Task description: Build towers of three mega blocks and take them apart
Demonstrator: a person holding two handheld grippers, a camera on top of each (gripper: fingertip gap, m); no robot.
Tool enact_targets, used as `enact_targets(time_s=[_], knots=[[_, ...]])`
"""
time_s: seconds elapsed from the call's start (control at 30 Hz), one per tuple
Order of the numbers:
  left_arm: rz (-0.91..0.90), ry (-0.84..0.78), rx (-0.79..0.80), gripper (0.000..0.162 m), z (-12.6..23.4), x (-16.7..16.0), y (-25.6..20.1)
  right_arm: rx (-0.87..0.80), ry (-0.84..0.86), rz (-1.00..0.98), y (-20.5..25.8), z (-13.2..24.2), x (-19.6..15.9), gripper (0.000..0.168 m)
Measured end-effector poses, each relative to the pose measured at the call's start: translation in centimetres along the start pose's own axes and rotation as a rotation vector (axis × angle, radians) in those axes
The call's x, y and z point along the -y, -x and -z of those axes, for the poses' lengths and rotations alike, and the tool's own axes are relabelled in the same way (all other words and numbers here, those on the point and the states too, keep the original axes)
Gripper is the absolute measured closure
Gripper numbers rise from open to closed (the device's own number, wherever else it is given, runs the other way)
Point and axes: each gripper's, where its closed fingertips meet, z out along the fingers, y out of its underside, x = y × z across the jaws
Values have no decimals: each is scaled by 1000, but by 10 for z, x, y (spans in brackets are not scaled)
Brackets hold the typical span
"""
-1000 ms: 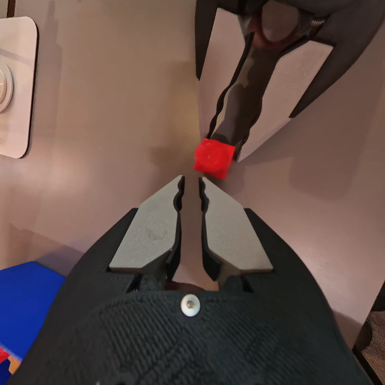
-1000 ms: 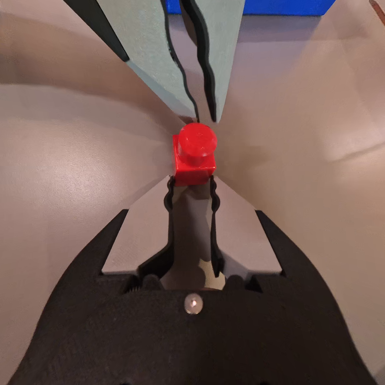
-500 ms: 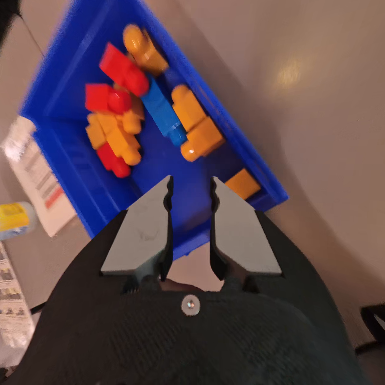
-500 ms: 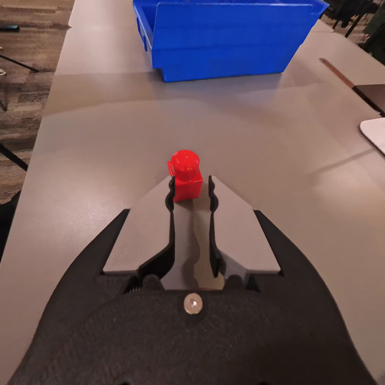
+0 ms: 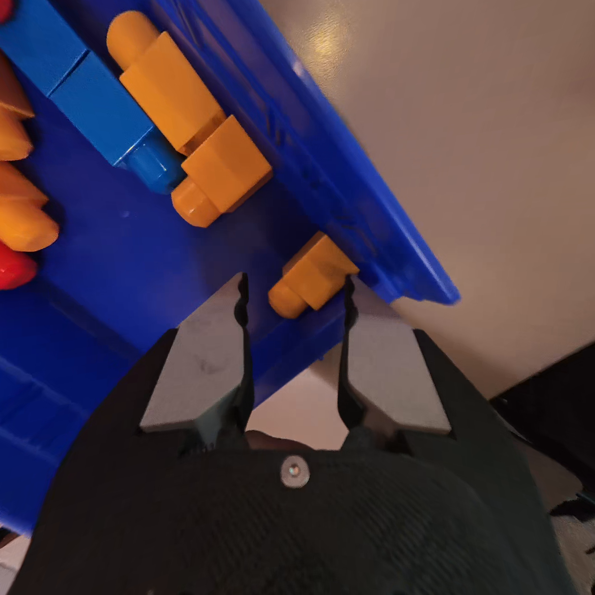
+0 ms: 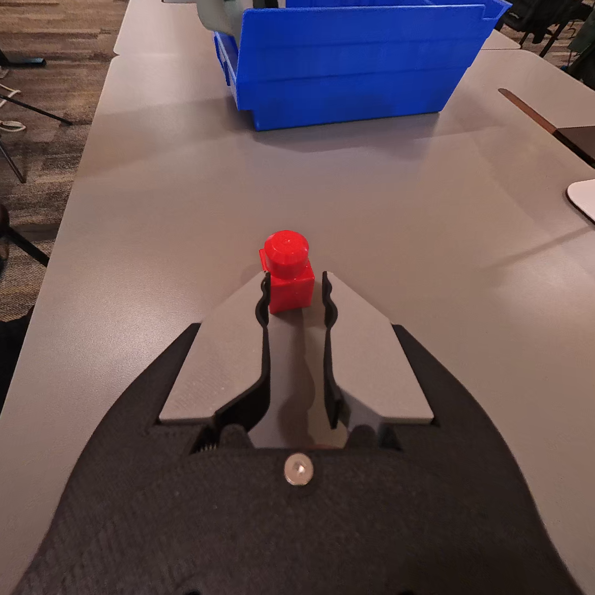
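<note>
Grey table (image 6: 418, 225), patterned carpet (image 6: 48, 96), white pad (image 6: 582, 199)

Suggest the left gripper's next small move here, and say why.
Probably ease the left gripper forward and shut on the orange block in the blue bin's corner: its jaws stand open and empty around it, while the red block stands alone on the table.

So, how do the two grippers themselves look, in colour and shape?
Both look alike. The left gripper and the right gripper each have a black, ribbed, fan-shaped body with one silver screw in the middle. From it come two flat grey fingers that narrow to a point. Their inner edges are black and wavy. No cables, markings or sleeves show.
</note>
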Motion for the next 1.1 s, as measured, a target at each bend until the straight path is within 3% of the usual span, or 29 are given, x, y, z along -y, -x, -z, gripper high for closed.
enact_targets(time_s=[0.23, 0.33, 0.43, 0.6, 0.7, 0.73, 0.8, 0.83, 0.97, 1.03, 1.1], knots=[[134, -29, 10, 102, -6, 11, 14, 4, 4, -13, -1, 0, -1, 140], [206, -18, 109, 115, -1, 3, 37, -1, 2, -6, -1, 1, 0, 140], [263, 41, 260, 116, 4, -17, 66, -10, 4, -1, -1, 1, 0, 141], [278, -140, 1, 114, 13, 8, 26, -15, -3, 4, -1, 2, 2, 141], [294, -168, -52, 106, 15, 17, 13, -14, -1, 6, -1, 2, 2, 141], [289, -156, -61, 102, 12, 18, 8, -15, 2, 8, -1, 2, 2, 141], [260, -106, -61, 116, 2, 14, -2, -24, 5, 13, -1, 2, 2, 141], [248, -67, -36, 106, -4, 10, -2, -32, 5, 15, -2, 3, 3, 141], [267, -9, 37, 97, -5, 2, 9, -38, -2, 13, -3, 5, 4, 142], [259, 36, 104, 83, -2, -5, 19, -39, -6, 10, -3, 6, 5, 142], [251, 78, 184, 91, 5, -13, 32, -38, -9, 10, -3, 7, 6, 142]])
